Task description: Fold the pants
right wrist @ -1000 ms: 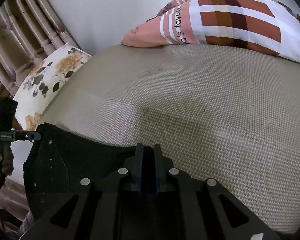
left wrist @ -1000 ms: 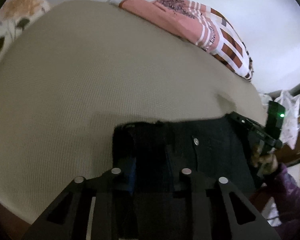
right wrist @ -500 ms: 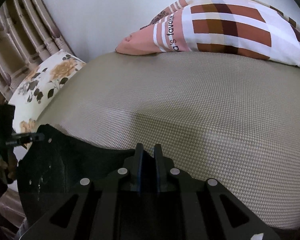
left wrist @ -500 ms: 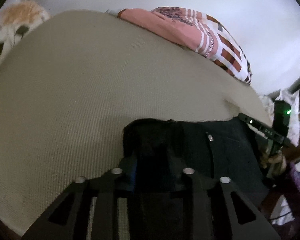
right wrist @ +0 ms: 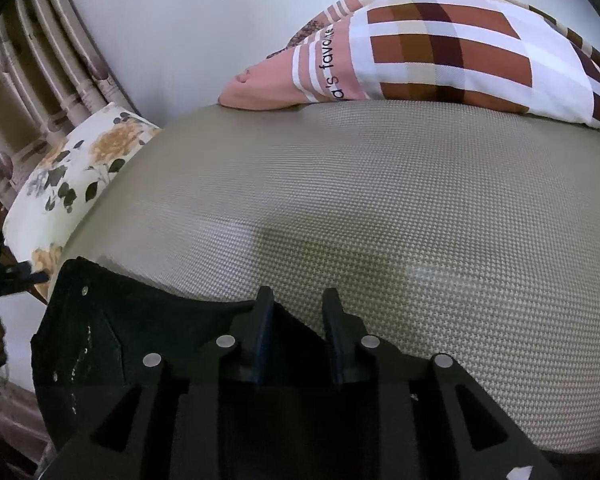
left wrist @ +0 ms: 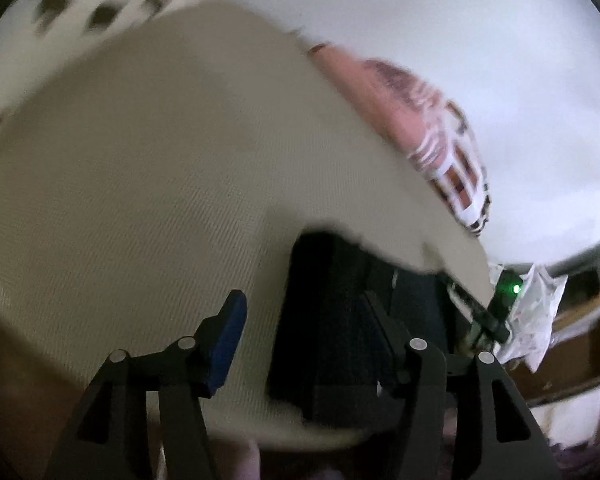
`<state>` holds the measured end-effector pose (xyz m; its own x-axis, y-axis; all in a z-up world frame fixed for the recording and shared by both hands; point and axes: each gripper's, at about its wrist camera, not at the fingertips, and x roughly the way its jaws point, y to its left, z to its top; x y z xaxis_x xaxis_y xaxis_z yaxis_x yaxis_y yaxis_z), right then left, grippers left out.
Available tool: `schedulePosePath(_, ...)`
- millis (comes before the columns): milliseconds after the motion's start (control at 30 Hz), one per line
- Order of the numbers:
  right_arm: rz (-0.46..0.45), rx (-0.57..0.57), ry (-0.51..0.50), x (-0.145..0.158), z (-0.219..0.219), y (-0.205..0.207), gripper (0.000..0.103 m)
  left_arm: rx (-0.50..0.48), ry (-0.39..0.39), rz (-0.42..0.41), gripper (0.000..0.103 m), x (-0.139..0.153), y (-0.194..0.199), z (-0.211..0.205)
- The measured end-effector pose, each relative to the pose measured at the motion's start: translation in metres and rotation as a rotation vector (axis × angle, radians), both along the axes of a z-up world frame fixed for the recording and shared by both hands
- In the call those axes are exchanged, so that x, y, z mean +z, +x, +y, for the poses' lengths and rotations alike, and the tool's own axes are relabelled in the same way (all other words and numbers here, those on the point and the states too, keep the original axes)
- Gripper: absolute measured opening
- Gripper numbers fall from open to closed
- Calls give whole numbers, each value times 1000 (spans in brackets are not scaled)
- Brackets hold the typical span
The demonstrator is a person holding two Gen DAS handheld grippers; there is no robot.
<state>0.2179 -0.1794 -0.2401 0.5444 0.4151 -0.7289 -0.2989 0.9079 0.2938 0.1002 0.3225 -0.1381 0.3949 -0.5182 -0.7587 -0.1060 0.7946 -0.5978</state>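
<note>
**Both tongs let go of the dark pants near the bed's edge**

Since half a second ago both tongs have parted: the left tongs (left wrist: 300, 332), then pinched on dark cloth, now stand wide apart, and the view has swung hard enough to blur. The right tongs (right wrist: 296, 320), closed then, show a clear gap between the fingers, with nothing gripped that can be seen.

The pants (left wrist: 332, 332) lie on the bed (left wrist: 148, 184), a dark folded slab between the left tongs' fingers and reaching out ahead of them. The blue-padded finger (left wrist: 230, 344) sits over bare beige cover, apart from the cloth; the other finger overlaps the dark fabric, contact unclear. In the right wrist view the same pants (right wrist: 112, 336) spread to the left of and below the right tongs, a row of small rivets showing. Far ahead of both tongs a checked pillow (right wrist: 440, 44) rests against the wall, and a floral cushion (right wrist: 72, 168) lies off to the left.

Judging from this, one fold has been laid and more remain. The risk is that the released layer relaxes and slides askew, since the cloth lies close to the near edge of the bed and part may hang over it. A fast sweep of the left tongs could also drag the top layer if the overlapping finger catches it.
</note>
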Motion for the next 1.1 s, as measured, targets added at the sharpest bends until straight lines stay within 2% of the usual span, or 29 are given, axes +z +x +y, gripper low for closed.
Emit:
schedulePosePath(67,-1,1,1,0,0,0,22,-50,-69,117,59,-15,-28,-9)
schedulePosePath(133,1,1,7,0,-1,0,22,-93,-102,198,59,-30,-50,-27)
schedulePosePath(167,2,1,10,-1,-1,1,22,-97,-118,215,59,-34,-55,-33)
schedulePosePath(233,3,2,10,-1,-1,1,22,-96,-205,228,59,-44,-58,-45)
schedulePosePath(267,3,3,10,-1,-1,1,22,-82,-210,215,59,-45,-56,-49)
schedulePosePath(300,4,3,10,-1,-1,1,22,-60,-194,191,58,-45,-53,-52)
schedulePosePath(367,2,2,8,-1,-1,1,23,-38,-182,167,40,-40,-46,-56)
schedulePosePath(400,-1,1,4,-1,0,1,23,-50,-138,151,25,-33,-43,-63)
schedulePosePath(433,-2,1,4,0,0,0,23,-68,-88,119,19,-23,-42,-70)
schedulePosePath(500,-4,-2,9,0,0,-1,23,-103,13,43,17,2,-40,-86)
schedulePosePath(567,-9,-6,14,1,-1,-3,23,-126,57,-36,17,23,-32,-96)
schedulePosePath(700,-44,-54,7,4,-5,-8,22,-175,141,-300,17,77,-15,-123)
schedulePosePath(733,-46,-65,8,5,-7,-8,21,-188,171,-336,17,79,-15,-126)
schedulePosePath(767,-47,-73,13,5,-8,-7,21,-189,195,-338,17,71,-14,-125)
schedulePosePath(833,-49,-82,21,5,-11,-7,21,-162,168,-212,17,25,-13,-107)
schedulePosePath(900,-52,-69,23,5,-10,-6,21,-132,130,-135,18,-9,-23,-88)
schedulePosePath(967,-47,-53,18,5,-7,-5,21,-121,111,-113,19,-17,-35,-76)
schedulePosePath(1100,-15,-37,-4,3,-4,-1,21,-139,136,-83,19,-22,-39,-80)
